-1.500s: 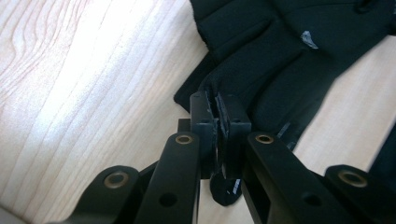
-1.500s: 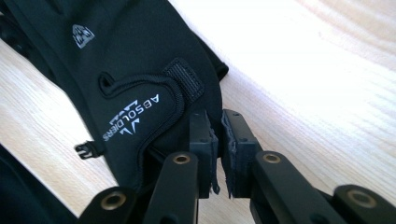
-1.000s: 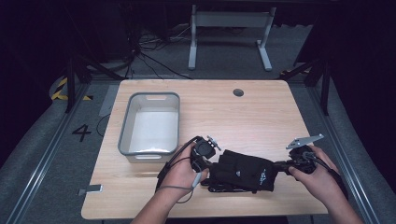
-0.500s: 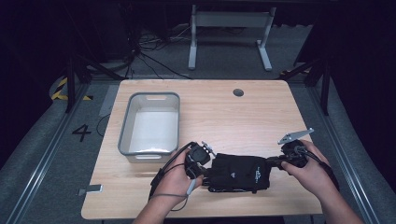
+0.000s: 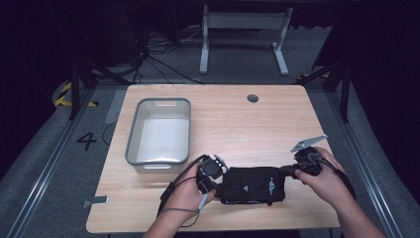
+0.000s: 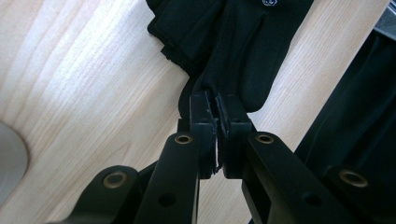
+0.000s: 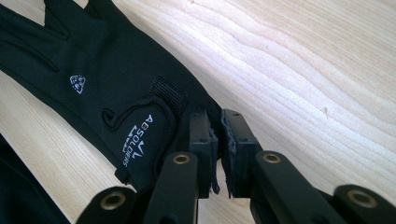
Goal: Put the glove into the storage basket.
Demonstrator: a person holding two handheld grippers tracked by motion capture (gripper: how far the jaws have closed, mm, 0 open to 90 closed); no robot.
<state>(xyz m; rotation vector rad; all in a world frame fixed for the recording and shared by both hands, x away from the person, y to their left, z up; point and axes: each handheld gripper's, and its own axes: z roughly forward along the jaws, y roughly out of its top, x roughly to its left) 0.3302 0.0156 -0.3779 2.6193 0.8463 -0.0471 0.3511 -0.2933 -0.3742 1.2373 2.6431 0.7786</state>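
High view: table (image 5: 297, 124) evenly lit from above, surrounding floor and far background dim to black, image soft and low in detail. Both gripper views bright, wood grain sharp; a pale glare band crosses the wood at the left gripper view's left edge. Black glove (image 7: 107, 93) fabric reads near featureless, nearest jaw parts slightly blurred.

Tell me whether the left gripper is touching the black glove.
Touching. In the left gripper view the left gripper has its jaws closed on a pinched fold of the black glove; the fabric sits between the pads.
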